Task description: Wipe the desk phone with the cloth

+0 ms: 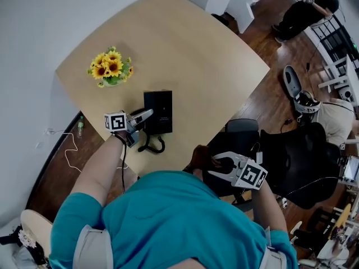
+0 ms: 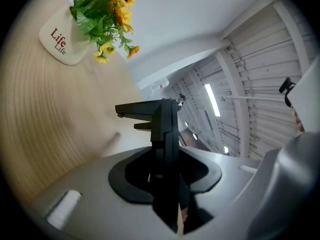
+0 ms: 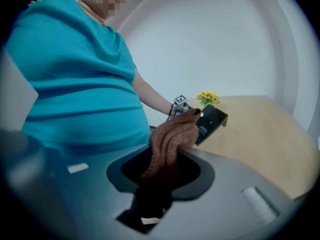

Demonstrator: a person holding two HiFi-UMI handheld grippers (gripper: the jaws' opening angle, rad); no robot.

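Note:
The black desk phone (image 1: 159, 110) sits near the front edge of the light wooden table (image 1: 185, 55). My left gripper (image 1: 147, 115) is shut on the phone's left edge. In the left gripper view the phone (image 2: 163, 129) stands as a thin black slab between the jaws. A black cord (image 1: 152, 145) curls in front of the phone. My right gripper (image 1: 216, 168) hangs off the table's front right edge, close to my body, shut on a bunched brown cloth (image 1: 199, 157). The cloth (image 3: 172, 139) rises out of the jaws, with the phone (image 3: 212, 122) beyond it.
A pot of sunflowers (image 1: 111, 67) stands at the table's left, behind the phone. A black office chair (image 1: 303, 156) is to the right of the table. Another person (image 1: 305, 7) is at the far right. A bottle (image 1: 80, 126) and a white cable (image 1: 70, 150) lie on the floor at the left.

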